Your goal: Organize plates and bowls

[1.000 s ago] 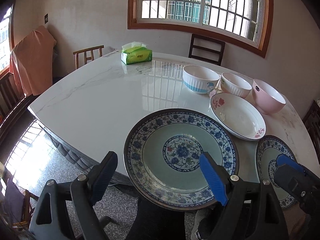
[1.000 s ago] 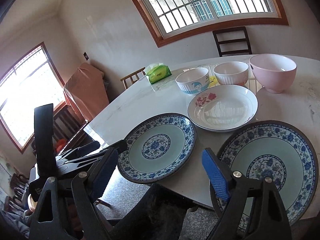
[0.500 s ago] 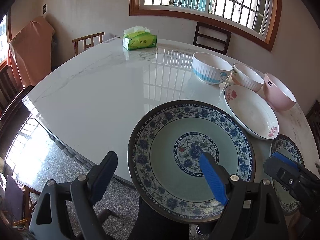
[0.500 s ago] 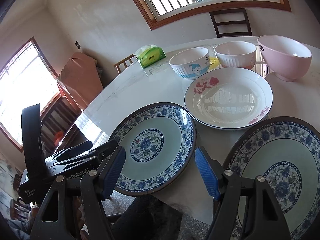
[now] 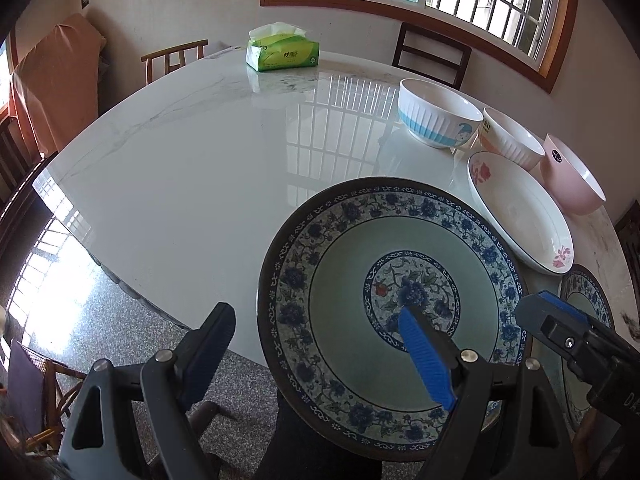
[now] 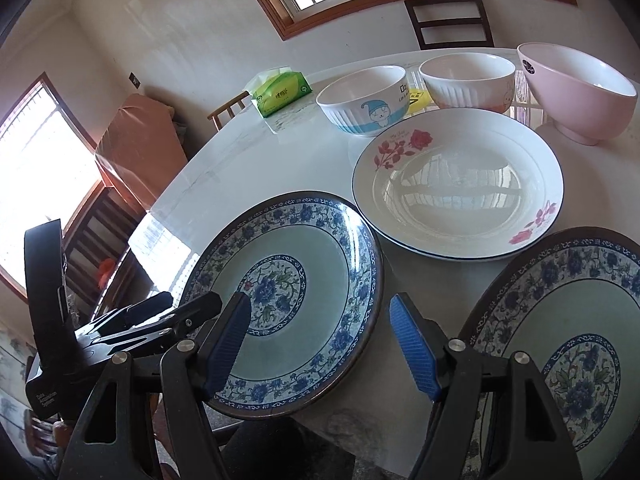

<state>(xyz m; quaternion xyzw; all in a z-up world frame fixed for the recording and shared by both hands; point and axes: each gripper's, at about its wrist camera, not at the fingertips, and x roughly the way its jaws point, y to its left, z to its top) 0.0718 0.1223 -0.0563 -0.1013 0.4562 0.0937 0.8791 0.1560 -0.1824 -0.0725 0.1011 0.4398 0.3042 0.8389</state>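
A blue-patterned plate [image 5: 384, 300] lies at the near table edge, overhanging it; it also shows in the right wrist view [image 6: 296, 296]. My left gripper [image 5: 316, 356] is open, its jaws straddling the plate's near left rim, right finger above the plate. A second blue-patterned plate [image 6: 568, 340] lies to the right, also visible in the left wrist view [image 5: 588, 312]. My right gripper [image 6: 320, 344] is open and empty, low between the two plates. A white rose plate [image 6: 456, 188], a blue-and-white bowl [image 6: 364, 100], a white ribbed bowl [image 6: 468, 80] and a pink bowl [image 6: 576, 88] stand behind.
The white marble table [image 5: 192, 168] has a green tissue pack [image 5: 282, 54] at its far side. Wooden chairs [image 5: 432, 56] stand around it under a barred window. An orange-draped piece of furniture [image 5: 52, 96] stands at the left wall.
Both grippers have moved forward toward the table. The left gripper has closed in on the near blue plate, so its right finger now overlaps the plate's centre. The right gripper's jaws are slightly narrower.
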